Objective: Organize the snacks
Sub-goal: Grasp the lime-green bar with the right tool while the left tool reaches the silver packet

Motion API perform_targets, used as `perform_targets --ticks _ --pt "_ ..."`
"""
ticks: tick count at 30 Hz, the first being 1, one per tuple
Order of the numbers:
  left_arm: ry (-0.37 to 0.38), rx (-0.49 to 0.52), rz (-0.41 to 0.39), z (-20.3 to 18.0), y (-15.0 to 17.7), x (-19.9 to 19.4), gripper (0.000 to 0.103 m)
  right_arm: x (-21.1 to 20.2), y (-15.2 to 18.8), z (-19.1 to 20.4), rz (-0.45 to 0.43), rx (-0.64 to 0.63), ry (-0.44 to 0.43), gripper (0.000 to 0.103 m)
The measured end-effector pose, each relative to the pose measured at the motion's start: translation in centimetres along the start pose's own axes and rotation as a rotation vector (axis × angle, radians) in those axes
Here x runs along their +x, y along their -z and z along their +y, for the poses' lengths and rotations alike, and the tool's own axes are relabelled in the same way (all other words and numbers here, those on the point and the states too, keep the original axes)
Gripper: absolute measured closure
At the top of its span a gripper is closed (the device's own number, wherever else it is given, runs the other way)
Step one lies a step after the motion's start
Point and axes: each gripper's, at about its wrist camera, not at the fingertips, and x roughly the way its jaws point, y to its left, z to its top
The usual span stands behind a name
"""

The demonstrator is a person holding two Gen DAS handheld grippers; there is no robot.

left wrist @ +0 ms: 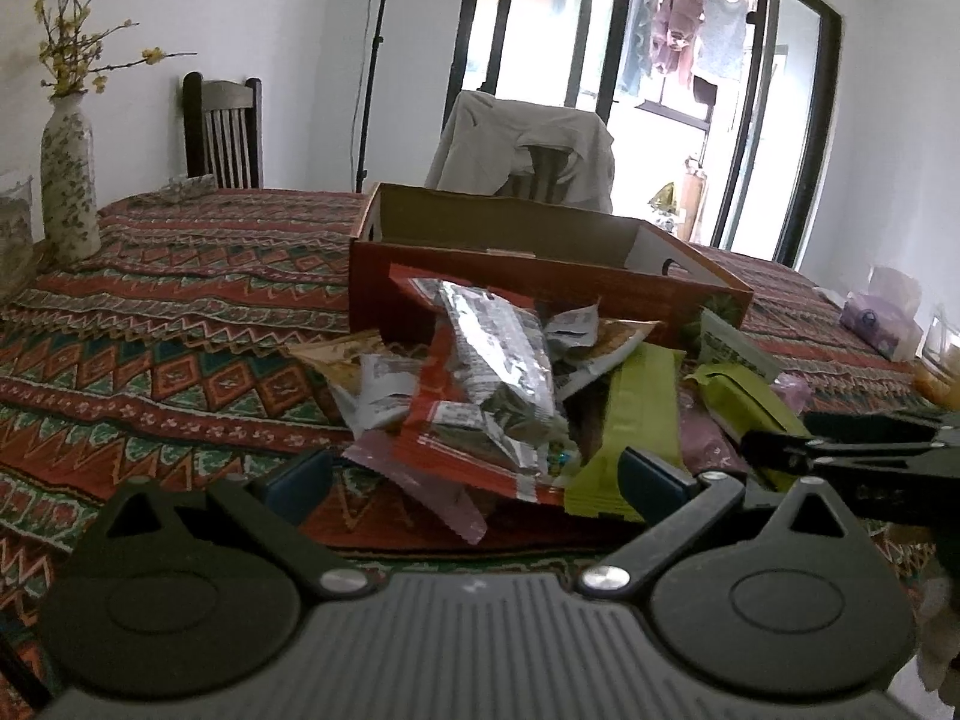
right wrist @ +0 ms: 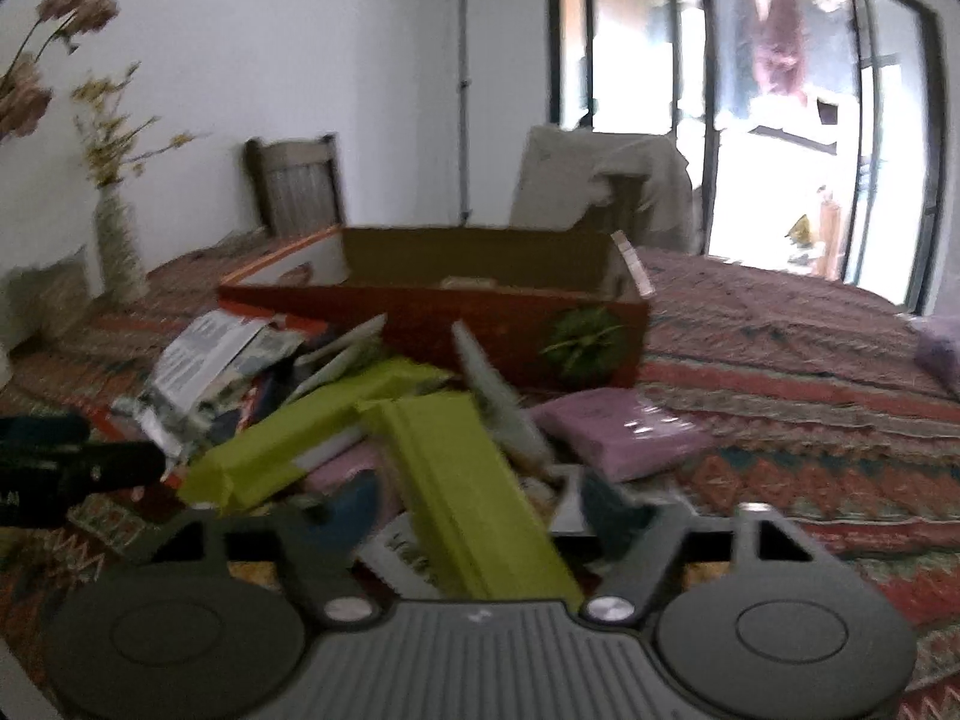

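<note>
A pile of snack packets lies on the patterned tablecloth (left wrist: 150,312) in front of an open red cardboard box (left wrist: 540,282). A silver and red packet (left wrist: 486,384) tops the pile. My left gripper (left wrist: 474,480) is open, its fingers on either side of the pile's near edge, holding nothing. My right gripper (right wrist: 480,504) has a green packet (right wrist: 474,480) between its fingers; the view is blurred, so I cannot tell if it grips. Another green packet (right wrist: 300,432) and a purple packet (right wrist: 624,426) lie beside it. The box also shows in the right wrist view (right wrist: 480,312).
A flowered vase (left wrist: 69,174) stands at the table's far left. Two chairs (left wrist: 222,132) stand behind the table, one draped with a cloth (left wrist: 528,144). A purple tissue pack (left wrist: 882,318) lies at the right edge. The right gripper's body (left wrist: 870,456) shows at the pile's right.
</note>
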Motion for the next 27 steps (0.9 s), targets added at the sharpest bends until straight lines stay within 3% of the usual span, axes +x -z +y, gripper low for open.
perform_targets --ticks 8,10,13,27 --pt "-0.007 -0.017 -0.005 0.5 0.1 -0.4 0.0 2.1 -0.7 -0.8 0.06 0.008 -0.045 0.05" --pt "-0.01 -0.02 -0.006 0.6 0.1 -0.5 0.0 2.0 -0.8 -0.9 0.056 0.018 -0.047 0.057" --pt "-0.015 -0.029 -0.005 0.8 0.0 -0.5 0.0 1.4 -1.0 -1.2 0.038 0.035 -0.049 0.066" --pt "-0.058 -0.011 -0.021 -0.1 -1.5 -1.1 0.0 -2.7 -2.3 -2.4 -0.119 0.1 -0.017 0.068"
